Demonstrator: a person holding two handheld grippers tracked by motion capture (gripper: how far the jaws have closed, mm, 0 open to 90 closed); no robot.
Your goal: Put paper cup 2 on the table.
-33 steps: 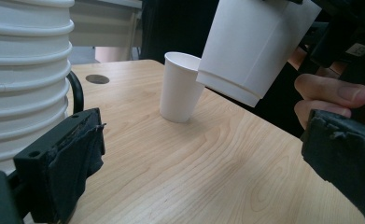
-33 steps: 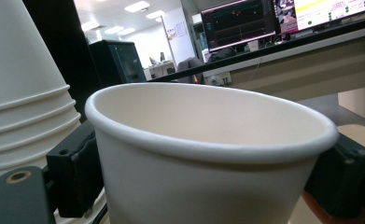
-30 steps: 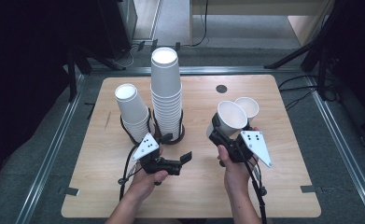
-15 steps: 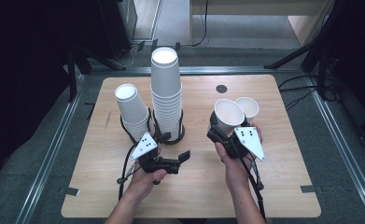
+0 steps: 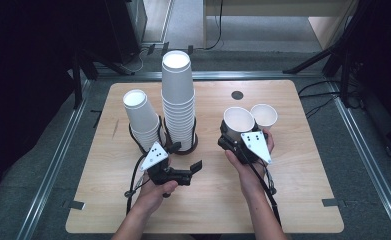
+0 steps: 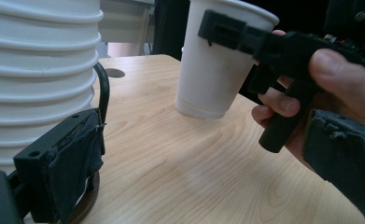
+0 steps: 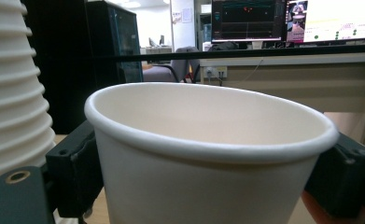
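From the high view, the right hand-held gripper [image 5: 231, 134] clamps a paper cup [image 5: 238, 120] upright just beside a lone cup [image 5: 263, 115] on the desk [image 5: 293, 200], probably to set it there. The left hand-held gripper [image 5: 195, 167] waits open and empty by the tall cup stack [image 5: 177, 100].

In the left gripper view its jaws stand apart around nothing, the held cup [image 6: 217, 60] hanging just off the wood.

In the right gripper view both jaws press the cup's [image 7: 208, 154] walls below its rim, keeping the mouth up.
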